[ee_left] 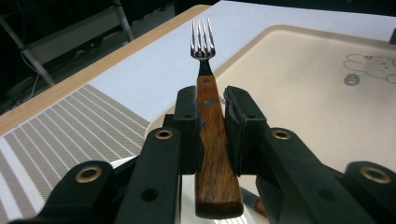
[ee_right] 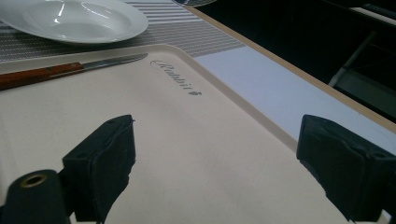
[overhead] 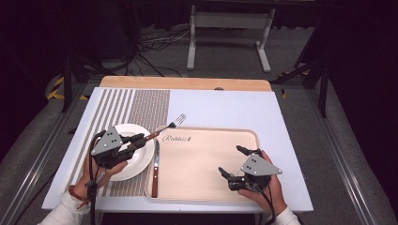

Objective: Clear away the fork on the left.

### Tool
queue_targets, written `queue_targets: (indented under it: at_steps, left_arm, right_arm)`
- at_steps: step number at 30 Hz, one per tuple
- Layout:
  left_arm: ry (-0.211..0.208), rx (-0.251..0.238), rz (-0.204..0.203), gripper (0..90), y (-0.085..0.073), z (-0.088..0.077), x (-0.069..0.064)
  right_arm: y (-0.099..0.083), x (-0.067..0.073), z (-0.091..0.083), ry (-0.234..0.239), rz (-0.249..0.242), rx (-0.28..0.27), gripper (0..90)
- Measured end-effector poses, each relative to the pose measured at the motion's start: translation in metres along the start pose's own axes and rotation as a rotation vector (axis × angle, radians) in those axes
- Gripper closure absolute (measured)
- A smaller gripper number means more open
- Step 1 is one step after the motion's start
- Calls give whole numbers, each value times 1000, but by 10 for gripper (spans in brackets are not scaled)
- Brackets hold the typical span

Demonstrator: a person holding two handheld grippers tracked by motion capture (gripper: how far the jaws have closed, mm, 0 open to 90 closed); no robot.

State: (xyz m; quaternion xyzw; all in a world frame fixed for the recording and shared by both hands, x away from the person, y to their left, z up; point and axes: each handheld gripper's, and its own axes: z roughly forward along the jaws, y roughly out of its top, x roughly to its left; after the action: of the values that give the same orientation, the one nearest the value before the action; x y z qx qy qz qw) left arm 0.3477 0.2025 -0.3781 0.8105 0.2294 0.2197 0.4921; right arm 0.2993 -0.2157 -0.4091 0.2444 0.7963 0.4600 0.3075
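Observation:
My left gripper [overhead: 137,140] is shut on the wooden handle of a fork [ee_left: 205,102] and holds it over the white plate [overhead: 136,161], tines pointing toward the far right. In the high view the fork [overhead: 169,125] reaches over the tray's far left corner. A wood-handled knife [overhead: 155,168] lies along the left edge of the beige tray [overhead: 202,159]. My right gripper [overhead: 231,161] is open over the tray's near right part, nothing between its jaws. In the right gripper view the knife [ee_right: 65,70] and the plate [ee_right: 79,18] lie beyond the open jaws.
The plate rests on a striped grey placemat [overhead: 141,108] at the left of the white table top [overhead: 225,105]. A wooden strip [overhead: 187,83] runs along the table's far edge. Beyond it stand a white frame and cables on the floor.

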Motion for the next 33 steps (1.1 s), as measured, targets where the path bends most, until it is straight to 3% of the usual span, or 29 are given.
queue_targets:
  at_steps: [16,27,33]
  left_arm:
    - [-61,34,41,761,0,12,-27]
    - [-106,92,77,761,-4,31,-54]
    - [-124,115,124,761,-7,45,-72]
  right_arm:
    - [0,-6,-6,-29,0,0,128]
    - [0,-8,-7,-35,-6,1,129]
    - [-1,-8,-7,-35,-8,6,130]
